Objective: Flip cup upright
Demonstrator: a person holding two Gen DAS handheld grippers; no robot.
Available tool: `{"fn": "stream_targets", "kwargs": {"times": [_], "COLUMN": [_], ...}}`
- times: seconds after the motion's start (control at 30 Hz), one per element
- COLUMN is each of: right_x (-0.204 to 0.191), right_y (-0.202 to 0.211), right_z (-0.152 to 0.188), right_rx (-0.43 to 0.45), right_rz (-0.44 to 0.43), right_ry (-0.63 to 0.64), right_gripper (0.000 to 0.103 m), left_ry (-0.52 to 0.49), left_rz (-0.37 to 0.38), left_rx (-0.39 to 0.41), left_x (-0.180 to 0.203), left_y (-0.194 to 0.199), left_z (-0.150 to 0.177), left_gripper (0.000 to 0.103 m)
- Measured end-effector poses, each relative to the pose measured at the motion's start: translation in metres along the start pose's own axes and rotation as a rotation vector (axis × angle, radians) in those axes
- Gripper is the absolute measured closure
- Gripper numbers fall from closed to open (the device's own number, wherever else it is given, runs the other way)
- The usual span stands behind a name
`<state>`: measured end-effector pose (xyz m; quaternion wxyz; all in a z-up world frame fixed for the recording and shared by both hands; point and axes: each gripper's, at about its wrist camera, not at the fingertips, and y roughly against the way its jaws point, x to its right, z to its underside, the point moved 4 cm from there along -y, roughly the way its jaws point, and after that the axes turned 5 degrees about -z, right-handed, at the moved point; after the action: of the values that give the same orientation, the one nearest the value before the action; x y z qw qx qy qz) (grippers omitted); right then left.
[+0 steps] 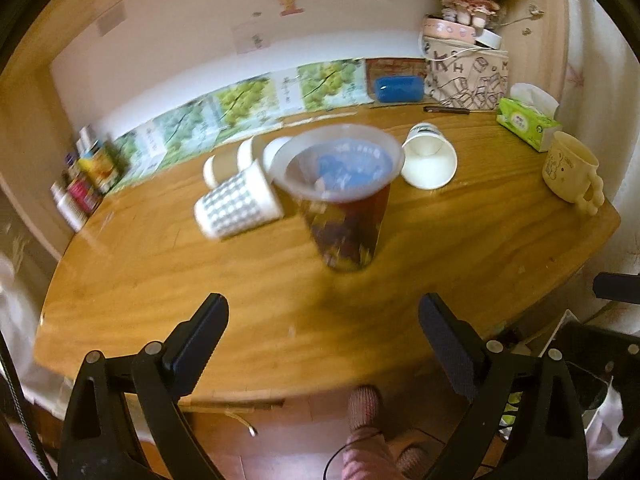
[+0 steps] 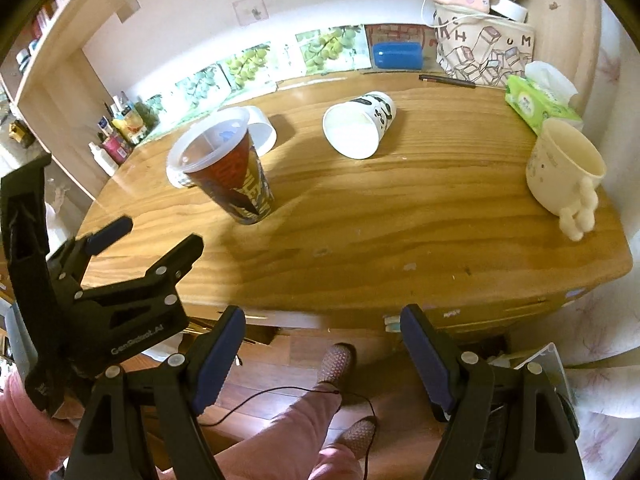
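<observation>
A clear-rimmed plastic cup with a dark red printed sleeve [image 1: 344, 204] stands upright on the wooden table [image 1: 460, 248]; it also shows in the right wrist view [image 2: 232, 176]. My left gripper [image 1: 324, 312] is open and empty, just in front of this cup and apart from it; it also shows in the right wrist view [image 2: 156, 236]. A white paper cup [image 2: 360, 126] lies on its side behind, mouth toward me. Other cups [image 1: 236, 200] lie on their sides at the left. My right gripper [image 2: 322, 324] is open and empty at the table's front edge.
A cream mug with a knobbly handle [image 2: 564, 172] stands upright at the right edge. A green tissue box [image 2: 536, 104], a printed bag [image 2: 484, 52], a blue case [image 2: 396, 56] and a pen [image 2: 446, 79] lie at the back. Bottles [image 2: 116, 136] stand at the left.
</observation>
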<state>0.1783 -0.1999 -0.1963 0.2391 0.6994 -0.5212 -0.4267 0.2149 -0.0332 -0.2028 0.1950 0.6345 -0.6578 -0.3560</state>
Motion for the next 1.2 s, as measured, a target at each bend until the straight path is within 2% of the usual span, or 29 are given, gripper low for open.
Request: {"fn": "stream_targets", "kwargs": {"times": [0.23, 0.47, 0.63, 0.83, 1.03, 1.2], "right_x": [-0.008, -0.027, -0.041, -0.059, -0.073, -0.09], "right_y": [0.032, 0.076, 0.101, 0.122, 0.13, 0.14], "right_z": [0.027, 0.042, 0.042, 0.03, 0.024, 0.024], "right_rx": [0.016, 0.029, 0.036, 0.076, 0.069, 0.071], "right_rz": [-0.021, -0.053, -0.086, -0.106, -0.055, -0.051], "right_ry": [0.031, 0.061, 0.054, 0.043, 0.002, -0.008], "right_gripper": [0.023, 0.023, 0.021, 0.021, 0.021, 0.021], "left_ry": [0.12, 0.172, 0.206, 0.219, 0.238, 0.276], "left_rz": [-0.086, -0.146, -0.135, -0.124, -0.111, -0.1], "left_rx": [-0.088, -0.131, -0.155, -0.134, -0.085, -0.022], "left_x": [-0.022, -0.041, -0.049, -0.06, -0.077, -0.093], "left_y": [0.043, 0.091, 0.118, 0.139, 0.166, 0.187], "left_z": [0.03, 0.038, 0.037, 0.029, 0.022, 0.02], "left_gripper": [0.006, 0.006, 0.006, 0.006, 0.006, 0.006]}}
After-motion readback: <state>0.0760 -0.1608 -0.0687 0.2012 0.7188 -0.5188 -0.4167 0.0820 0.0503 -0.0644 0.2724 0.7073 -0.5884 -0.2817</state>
